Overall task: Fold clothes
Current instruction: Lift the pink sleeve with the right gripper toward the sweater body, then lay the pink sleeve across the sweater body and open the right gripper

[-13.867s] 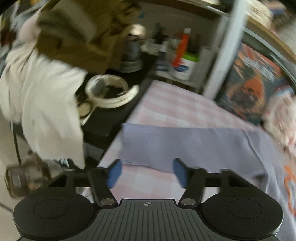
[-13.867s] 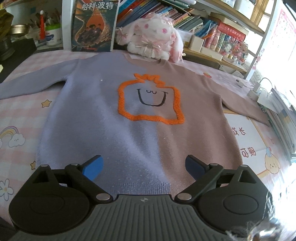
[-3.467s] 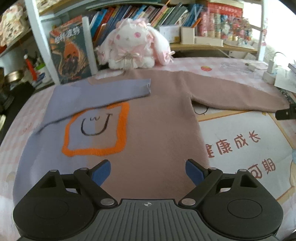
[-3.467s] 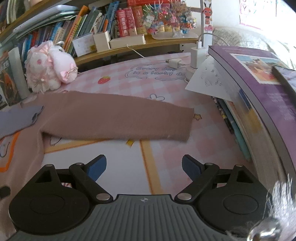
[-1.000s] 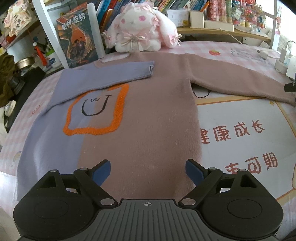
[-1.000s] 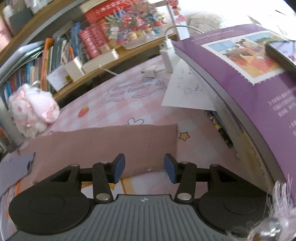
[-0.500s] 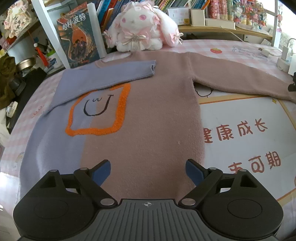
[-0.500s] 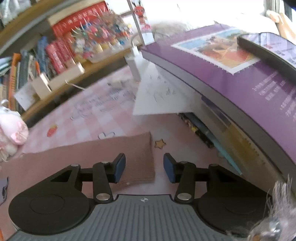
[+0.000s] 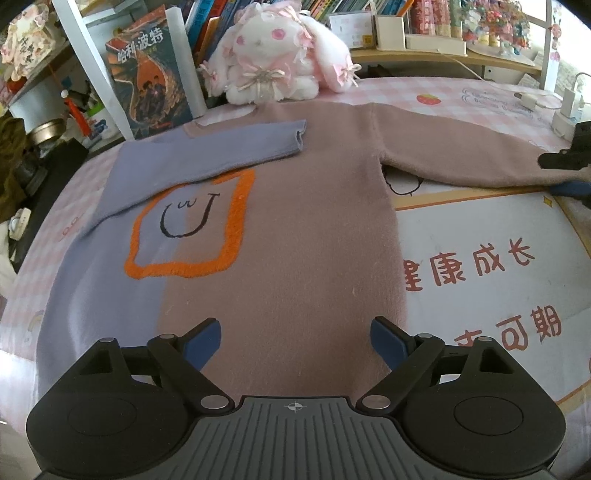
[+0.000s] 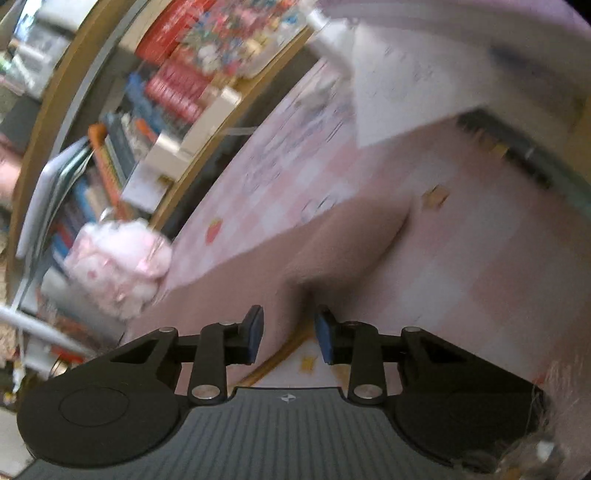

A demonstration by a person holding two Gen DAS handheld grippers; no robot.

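Right gripper [image 10: 288, 334]: we hold its blue pads narrowed on the cuff end of the mauve knit sleeve [image 10: 332, 254], which rises in a pinched ridge straight ahead of the fingers; the view is blurred and tilted, so we judge it gripped, cloth bunched between the pads.

Left gripper [image 9: 295, 341]: we hold it wide apart, nothing between its blue pads, hovering over the hem of the sweater.

Two-tone knit sweater, lilac and mauve with an orange-outlined smiling face [image 9: 280, 236]: spread flat directly ahead of the left gripper on the pink checked table cover [image 9: 461, 92].

Lilac sleeve [image 9: 221, 151]: ahead and left of the left gripper, already laid across the chest, cuff near the neckline. One fold done, by our reading.

Mauve sleeve, in the left view: stretched out far to the right, its end at the dark right gripper at the frame edge. Not yet folded in.

Remaining, by our judgement: bring this sleeve across the chest, then fold the body.

Beyond the collar: white-and-pink plush rabbit [image 9: 273, 70]; bookshelf [image 9: 424, 22] behind.
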